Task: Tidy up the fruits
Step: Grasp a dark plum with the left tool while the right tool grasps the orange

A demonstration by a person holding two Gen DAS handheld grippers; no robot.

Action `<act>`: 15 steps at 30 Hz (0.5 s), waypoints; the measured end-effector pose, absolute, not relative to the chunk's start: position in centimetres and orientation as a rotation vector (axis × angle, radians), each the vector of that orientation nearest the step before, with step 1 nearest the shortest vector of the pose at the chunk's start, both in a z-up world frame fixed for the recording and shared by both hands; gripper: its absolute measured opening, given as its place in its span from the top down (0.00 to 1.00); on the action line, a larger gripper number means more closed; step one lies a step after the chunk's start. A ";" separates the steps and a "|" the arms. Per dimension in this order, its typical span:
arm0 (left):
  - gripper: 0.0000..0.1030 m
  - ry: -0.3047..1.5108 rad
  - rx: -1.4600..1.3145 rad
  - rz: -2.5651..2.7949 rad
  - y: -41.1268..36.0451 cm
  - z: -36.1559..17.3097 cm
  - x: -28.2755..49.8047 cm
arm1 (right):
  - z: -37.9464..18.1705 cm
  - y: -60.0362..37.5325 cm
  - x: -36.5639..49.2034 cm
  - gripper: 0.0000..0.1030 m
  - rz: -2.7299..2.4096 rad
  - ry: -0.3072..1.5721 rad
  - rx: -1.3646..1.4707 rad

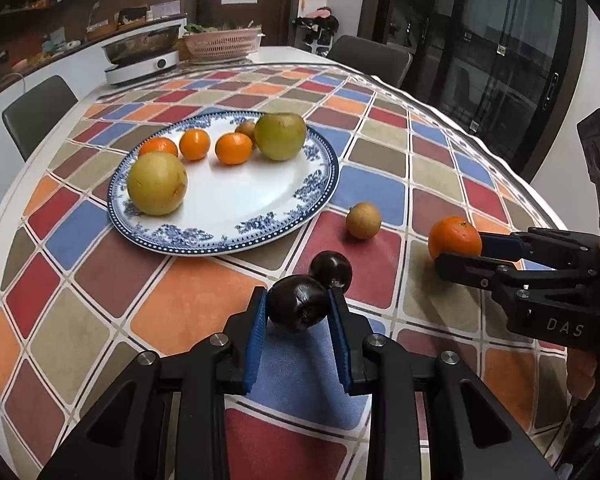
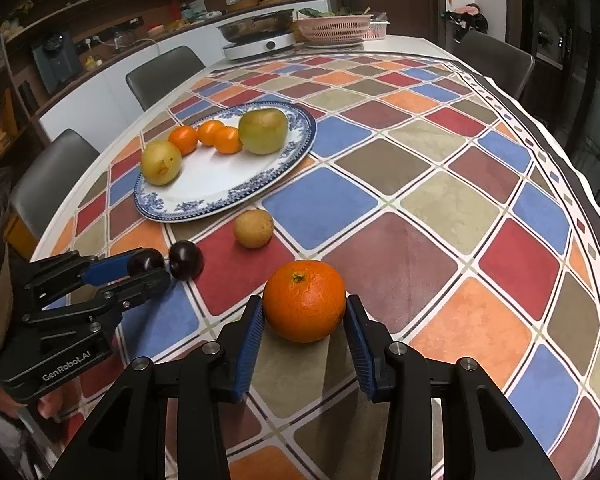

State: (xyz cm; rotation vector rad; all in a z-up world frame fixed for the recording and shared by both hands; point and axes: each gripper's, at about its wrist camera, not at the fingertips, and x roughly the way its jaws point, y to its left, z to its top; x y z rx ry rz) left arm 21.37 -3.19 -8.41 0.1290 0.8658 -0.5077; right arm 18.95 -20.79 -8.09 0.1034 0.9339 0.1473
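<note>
A blue-rimmed white plate (image 1: 260, 196) (image 2: 204, 196) holds two yellow-green fruits (image 1: 157, 183) (image 1: 280, 136), three small oranges (image 1: 194, 143) and a small brown fruit (image 1: 246, 128). My left gripper (image 1: 298, 308) (image 2: 150, 266) is shut on a dark plum (image 1: 298, 307) (image 2: 145, 261). A second dark plum (image 1: 331, 270) (image 2: 186, 260) lies right beside it on the cloth. My right gripper (image 2: 305, 312) (image 1: 458, 246) is shut on an orange (image 2: 304, 300) (image 1: 454, 237) that rests on the table. A small tan fruit (image 1: 363, 220) (image 2: 253, 228) lies between plate and grippers.
The table has a checkered cloth (image 1: 380, 148). At its far end stand an electric hotpot (image 1: 144, 54) (image 2: 260, 34) and a pink basket (image 1: 222, 42) (image 2: 334, 28). Grey chairs (image 1: 36, 110) (image 2: 164, 74) stand around the table.
</note>
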 end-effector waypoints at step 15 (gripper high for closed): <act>0.71 0.754 0.079 -0.493 -2.6 -3.1 19.1 | -3.9 -19.7 17.5 0.60 0.229 0.836 0.103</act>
